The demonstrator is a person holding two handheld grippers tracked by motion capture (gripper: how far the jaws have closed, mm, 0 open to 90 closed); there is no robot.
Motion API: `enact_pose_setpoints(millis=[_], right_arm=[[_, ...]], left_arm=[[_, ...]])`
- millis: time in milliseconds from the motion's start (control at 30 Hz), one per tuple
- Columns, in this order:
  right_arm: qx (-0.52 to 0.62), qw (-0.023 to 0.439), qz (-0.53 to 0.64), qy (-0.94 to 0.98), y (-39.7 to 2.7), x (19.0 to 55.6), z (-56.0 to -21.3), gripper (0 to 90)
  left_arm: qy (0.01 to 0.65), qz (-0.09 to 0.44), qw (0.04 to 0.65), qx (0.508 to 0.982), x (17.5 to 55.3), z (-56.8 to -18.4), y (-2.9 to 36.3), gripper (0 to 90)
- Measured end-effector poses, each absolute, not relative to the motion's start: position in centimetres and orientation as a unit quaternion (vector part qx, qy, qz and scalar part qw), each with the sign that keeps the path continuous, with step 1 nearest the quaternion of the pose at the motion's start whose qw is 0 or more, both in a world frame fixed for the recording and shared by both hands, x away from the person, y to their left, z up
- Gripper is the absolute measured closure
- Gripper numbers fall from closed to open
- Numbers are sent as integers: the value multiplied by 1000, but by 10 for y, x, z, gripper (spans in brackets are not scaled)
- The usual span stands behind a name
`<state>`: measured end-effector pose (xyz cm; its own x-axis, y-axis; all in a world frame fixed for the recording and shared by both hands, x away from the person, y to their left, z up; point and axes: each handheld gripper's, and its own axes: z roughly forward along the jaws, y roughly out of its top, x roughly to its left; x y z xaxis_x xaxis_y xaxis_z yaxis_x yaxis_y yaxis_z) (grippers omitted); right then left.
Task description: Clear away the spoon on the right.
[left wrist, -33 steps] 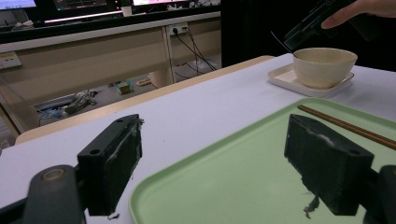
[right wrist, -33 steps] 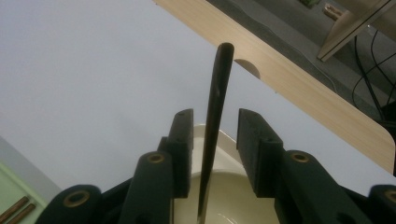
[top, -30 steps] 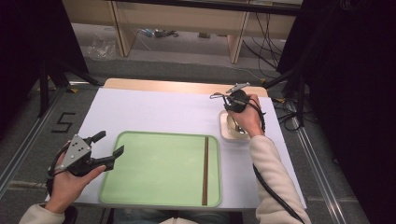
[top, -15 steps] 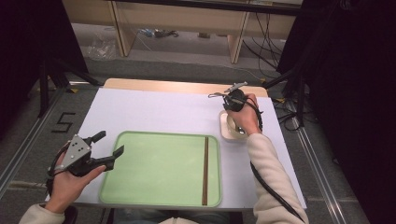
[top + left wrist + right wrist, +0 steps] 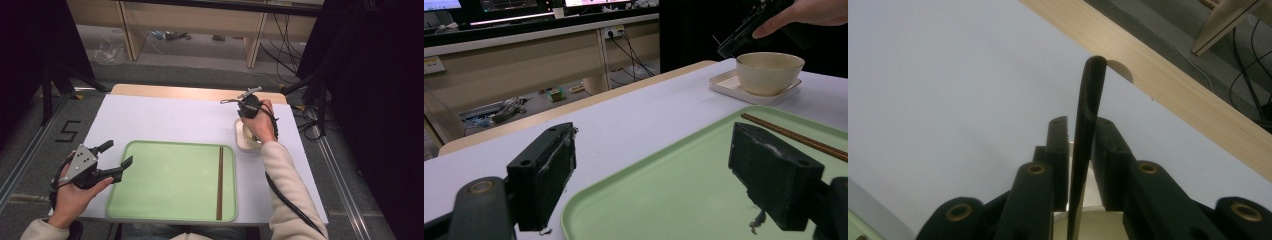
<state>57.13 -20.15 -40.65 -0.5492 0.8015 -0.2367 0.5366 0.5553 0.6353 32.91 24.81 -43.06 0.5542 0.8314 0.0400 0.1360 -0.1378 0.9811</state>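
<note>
The spoon (image 5: 1087,115) is judged to be light and stiff, a slim dark handle with a smooth, probably slippery finish. It is best taken near the upper part of the handle, flat sides against the pads, so that twisting is avoided when it is lifted. The bowl (image 5: 768,72) under it looks like ceramic and is judged fragile, so knocks from the spoon's lower end should be avoided.

The spoon is seen as a narrow, dark, slightly curved bar with a rounded tip. It stands between the jaws of the right claw (image 5: 1082,122) and reaches out past their tips; its lower end is hidden below the claw. The jaws have just been closing, and the pads appear to be pressed on the handle from both sides, so a grasp on the spoon is judged. The cream bowl sits directly beneath this claw on a pale dish (image 5: 724,82).

The left claw (image 5: 119,153) is held released, with nothing between its jaws. The green tray (image 5: 170,175) lies just ahead of it, and the chopsticks (image 5: 220,182) rest at the tray's far side.
</note>
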Motion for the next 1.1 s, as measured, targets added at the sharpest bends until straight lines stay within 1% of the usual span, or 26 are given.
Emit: enact_pose_setpoints(millis=[267,433,533,600,633,667,700,1100], right_arm=[[399,258,254,842,-199,573,-407,834],[402,265,253,839,-199,572,-406,839],[398,261,259,840,-198,572,-406,843],[405,271,258,834,-198,571,-404,851],[408,270,260,832,-199,570,-404,860],[411,271,266,829,-199,570,-402,900],[414,277,264,826,-199,569,-401,900],[425,273,278,817,-203,568,-397,900]], left_arm=[[352,314,554,686,329,-430,248,187],[353,314,554,685,329,-430,248,186],[351,316,553,686,329,-430,249,186],[354,313,554,685,329,-430,248,184],[356,312,555,684,329,-431,248,183],[355,312,554,685,329,-430,248,178],[355,312,554,685,329,-430,248,176],[353,311,557,685,329,-430,248,168]])
